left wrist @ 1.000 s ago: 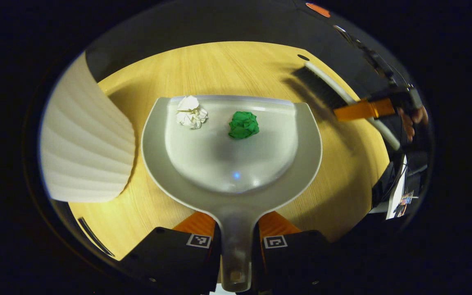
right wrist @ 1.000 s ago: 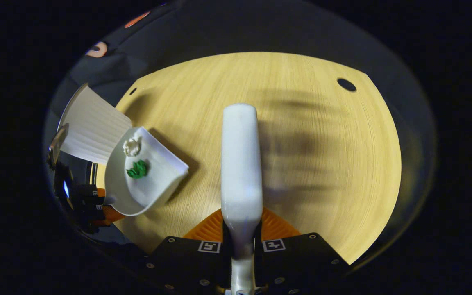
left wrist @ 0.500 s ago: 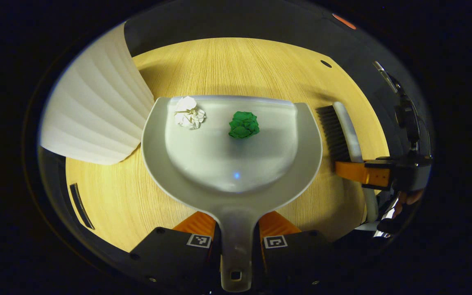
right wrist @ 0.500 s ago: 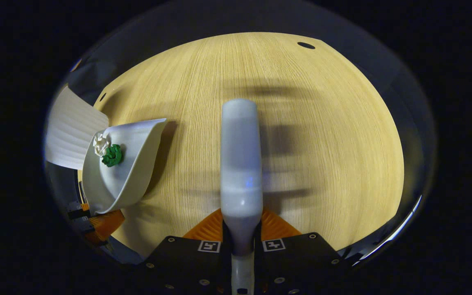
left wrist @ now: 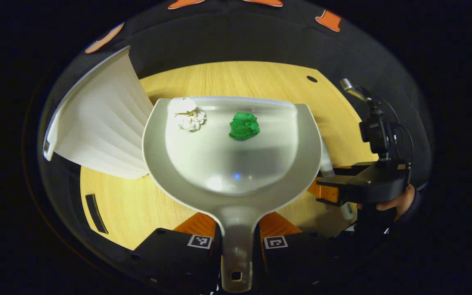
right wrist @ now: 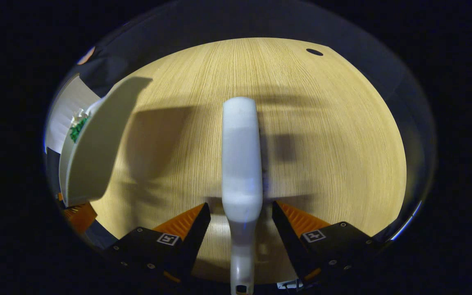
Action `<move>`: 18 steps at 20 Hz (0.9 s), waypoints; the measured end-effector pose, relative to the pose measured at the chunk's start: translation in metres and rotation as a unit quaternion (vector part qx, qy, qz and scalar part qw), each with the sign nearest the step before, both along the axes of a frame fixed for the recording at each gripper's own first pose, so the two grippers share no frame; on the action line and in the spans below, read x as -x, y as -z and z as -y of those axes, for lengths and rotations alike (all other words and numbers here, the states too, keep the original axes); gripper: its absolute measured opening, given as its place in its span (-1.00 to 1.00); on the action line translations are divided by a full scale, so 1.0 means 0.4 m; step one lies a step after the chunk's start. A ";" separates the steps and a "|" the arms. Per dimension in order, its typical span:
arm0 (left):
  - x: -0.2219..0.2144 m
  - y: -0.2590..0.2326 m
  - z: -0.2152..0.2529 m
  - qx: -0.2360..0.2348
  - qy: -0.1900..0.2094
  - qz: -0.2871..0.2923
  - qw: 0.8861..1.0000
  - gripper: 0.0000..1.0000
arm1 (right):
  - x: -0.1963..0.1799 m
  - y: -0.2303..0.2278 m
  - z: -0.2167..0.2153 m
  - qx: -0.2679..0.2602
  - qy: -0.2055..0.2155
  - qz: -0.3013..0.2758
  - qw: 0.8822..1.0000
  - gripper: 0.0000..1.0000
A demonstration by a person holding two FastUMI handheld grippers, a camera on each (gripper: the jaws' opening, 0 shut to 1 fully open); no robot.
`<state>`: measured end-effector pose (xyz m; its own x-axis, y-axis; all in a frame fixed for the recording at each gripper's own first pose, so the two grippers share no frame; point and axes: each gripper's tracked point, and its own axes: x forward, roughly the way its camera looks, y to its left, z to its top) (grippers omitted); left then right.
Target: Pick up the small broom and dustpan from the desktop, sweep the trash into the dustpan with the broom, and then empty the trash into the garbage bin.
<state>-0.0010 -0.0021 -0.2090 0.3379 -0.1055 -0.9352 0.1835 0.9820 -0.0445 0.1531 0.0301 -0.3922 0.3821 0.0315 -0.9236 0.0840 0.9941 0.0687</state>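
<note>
My left gripper point(left wrist: 236, 225) is shut on the handle of the pale grey dustpan point(left wrist: 178, 164), held level above the wooden table point(left wrist: 240, 78). A white crumpled paper ball point(left wrist: 189, 116) and a green one point(left wrist: 244, 126) rest near the pan's front lip. In the right gripper view the white-backed broom point(right wrist: 240, 164) lies on the table between the wide-spread fingers of my right gripper point(right wrist: 241, 209), which is open and not touching it. The raised dustpan point(right wrist: 96, 143) shows edge-on at the left there. The right gripper point(left wrist: 330, 188) also shows just right of the pan, held by a hand.
A white ribbed garbage bin point(left wrist: 100, 127) stands just left of the dustpan, its rim close to the pan's left edge; it shows as the bin point(right wrist: 62, 119) behind the pan too. A small round hole point(right wrist: 314, 52) sits in the table's far right corner.
My right gripper has opened and let go of the broom, which now lies on the table. The left gripper has lifted the dustpan and brought it closer to the bin.
</note>
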 end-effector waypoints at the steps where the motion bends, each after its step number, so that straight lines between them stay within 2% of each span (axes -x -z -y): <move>1: -0.006 -0.026 0.006 0.004 0.003 0.019 1.000 -0.37 | -0.009 0.026 0.008 0.000 0.002 0.005 1.000 0.91; 4: -0.042 -0.121 -0.005 0.006 -0.004 0.079 0.997 -0.37 | -0.043 0.126 0.021 0.001 0.005 0.012 1.000 0.90; 7: -0.079 -0.238 -0.028 0.015 -0.023 0.123 0.992 -0.38 | -0.029 0.096 0.027 0.007 -0.001 0.013 1.000 0.91; 10: -0.094 -0.320 -0.054 0.024 -0.043 0.125 0.991 -0.38 | -0.020 0.096 0.019 0.009 -0.009 0.010 1.000 0.92; 14: -0.114 -0.418 -0.167 0.025 -0.061 0.124 0.990 -0.37 | -0.023 0.094 0.019 0.009 -0.012 0.012 1.000 0.91; 15: -0.115 -0.434 -0.211 0.011 -0.061 0.125 0.990 -0.38 | -0.023 0.098 0.022 0.009 -0.010 0.012 1.000 0.91; 18: -0.117 -0.462 -0.404 -0.076 -0.049 0.111 0.990 -0.37 | -0.029 0.089 0.023 0.003 -0.006 0.016 1.000 0.90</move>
<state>0.0458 0.1596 -0.0242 0.5382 0.0735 -0.8396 0.0763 0.9879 0.1354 0.1647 0.0207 -0.4277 0.4112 0.0302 -0.9110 0.0694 0.9955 0.0643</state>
